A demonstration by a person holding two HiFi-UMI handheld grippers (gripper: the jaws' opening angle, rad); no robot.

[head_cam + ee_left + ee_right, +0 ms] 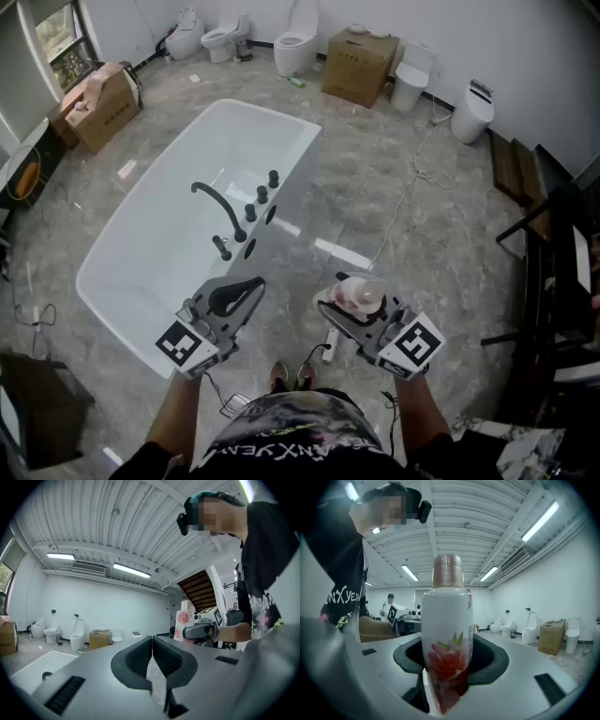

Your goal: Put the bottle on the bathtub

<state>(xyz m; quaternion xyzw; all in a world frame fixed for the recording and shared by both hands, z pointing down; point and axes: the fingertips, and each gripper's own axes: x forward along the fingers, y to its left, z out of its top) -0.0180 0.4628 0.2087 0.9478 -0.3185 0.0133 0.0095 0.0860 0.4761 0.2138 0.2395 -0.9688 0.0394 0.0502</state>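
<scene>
Holding the white cylindrical bottle with a red flower print and tan cap (446,630) upright, my right gripper (354,317) is clamped on its lower body, just off the white oval bathtub's (112,246) near right edge, above the grey marble floor (375,187). My left gripper (246,292) hovers at that edge, jaws pressed together on nothing.
</scene>
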